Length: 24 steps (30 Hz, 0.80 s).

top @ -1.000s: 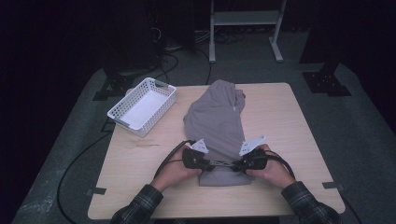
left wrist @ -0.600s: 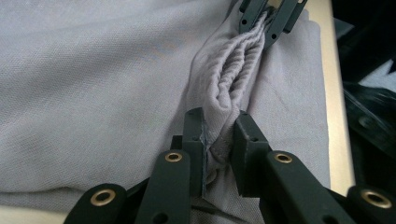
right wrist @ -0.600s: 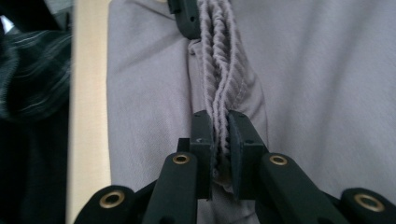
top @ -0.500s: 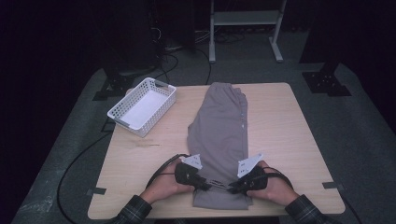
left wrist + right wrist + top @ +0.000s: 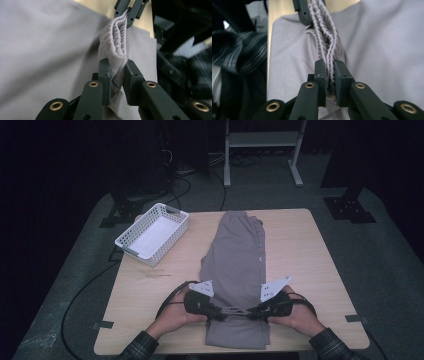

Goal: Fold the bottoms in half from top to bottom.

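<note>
left gripper (image 5: 216, 312) and right gripper (image 5: 254, 312) both clamped on grey garment's ribbed hem (image 5: 117, 47); wooden table (image 5: 320, 265), dark room.

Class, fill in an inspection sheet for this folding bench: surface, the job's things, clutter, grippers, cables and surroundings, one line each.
Surface: light wooden table, tape at its front corners.
Job's things: grey garment lying lengthwise down the middle, its ribbed hem bunched and lifted at the near end.
Clutter: white plastic basket at the far left corner, nothing seen in it.
Grippers: left gripper and right gripper face each other, each shut on the ribbed hem.
Cables: black cable trailing off the table's left side.
Surroundings: dark room, grey floor, white metal stand behind the table.
</note>
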Available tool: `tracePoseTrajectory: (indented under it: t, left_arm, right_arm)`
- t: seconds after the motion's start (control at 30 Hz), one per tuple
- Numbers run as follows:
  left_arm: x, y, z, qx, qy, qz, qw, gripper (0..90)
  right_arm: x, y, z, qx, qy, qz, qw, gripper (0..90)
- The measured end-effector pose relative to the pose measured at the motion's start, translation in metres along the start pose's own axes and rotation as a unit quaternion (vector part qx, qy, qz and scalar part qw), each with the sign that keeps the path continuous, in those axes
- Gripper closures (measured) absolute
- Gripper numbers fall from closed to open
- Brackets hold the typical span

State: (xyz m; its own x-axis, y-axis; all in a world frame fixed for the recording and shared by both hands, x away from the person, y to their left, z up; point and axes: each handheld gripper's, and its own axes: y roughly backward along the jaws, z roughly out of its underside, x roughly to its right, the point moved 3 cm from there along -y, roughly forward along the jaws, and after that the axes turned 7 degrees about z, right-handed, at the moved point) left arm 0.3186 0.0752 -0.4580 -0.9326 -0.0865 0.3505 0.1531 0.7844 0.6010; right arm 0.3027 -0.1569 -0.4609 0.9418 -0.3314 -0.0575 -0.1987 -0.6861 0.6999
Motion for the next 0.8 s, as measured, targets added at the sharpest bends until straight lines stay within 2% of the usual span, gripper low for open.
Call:
tracePoseTrajectory:
  t: [0.07,0.1,0.2,0.3,0.33,0.43,0.47,0.5,0.53,0.57,0.6,0.63,0.8]
  left_arm:
    - [-0.002,0.003,-0.003,0.007,0.001,-0.005,1.0,77.1]
    - [-0.006,0.008,-0.01,0.016,0.002,-0.015,0.9998,77.0]
    - [-0.014,0.015,-0.021,0.031,0.008,-0.031,0.999,76.9]
    - [-0.025,0.02,-0.031,0.038,0.012,-0.047,0.9981,76.9]
    - [-0.025,0.02,-0.031,0.038,0.012,-0.047,0.9981,76.9]
    - [-0.038,0.024,-0.042,0.041,0.014,-0.062,0.9971,76.9]
    - [-0.042,0.026,-0.046,0.042,0.013,-0.066,0.9969,76.8]
    - [-0.048,0.028,-0.051,0.044,0.016,-0.07,0.9964,76.6]
    - [-0.048,0.028,-0.051,0.044,0.016,-0.07,0.9964,76.5]
    - [-0.055,0.03,-0.057,0.048,0.018,-0.076,0.9958,76.3]
    - [-0.055,0.03,-0.057,0.048,0.018,-0.076,0.9958,76.3]
    - [-0.064,0.032,-0.063,0.05,0.02,-0.081,0.9952,76.0]
    - [-0.085,0.036,-0.075,0.051,0.029,-0.102,0.993,75.2]
  right_arm:
    - [0.004,0.003,-0.003,0.006,0.0,0.007,1.0,81.2]
    - [0.011,0.007,-0.011,0.014,0.003,0.018,0.9997,81.2]
    - [0.021,0.01,-0.019,0.02,0.005,0.032,0.9993,81.1]
    - [0.035,0.013,-0.028,0.025,0.006,0.052,0.9983,81.1]
    - [0.04,0.013,-0.031,0.026,0.004,0.058,0.998,81.1]
    - [0.047,0.015,-0.036,0.028,-0.002,0.068,0.9973,81.0]
    - [0.059,0.016,-0.042,0.032,-0.006,0.084,0.996,81.0]
    - [0.064,0.016,-0.044,0.033,-0.009,0.087,0.9956,81.0]
    - [0.064,0.016,-0.044,0.033,-0.009,0.087,0.9956,81.0]
    - [0.073,0.017,-0.048,0.035,-0.015,0.095,0.9948,80.9]
    - [0.075,0.017,-0.049,0.035,-0.015,0.096,0.9946,80.9]
    - [0.081,0.018,-0.053,0.035,-0.018,0.103,0.9939,80.9]
    - [0.102,0.016,-0.061,0.037,-0.029,0.119,0.9917,80.6]
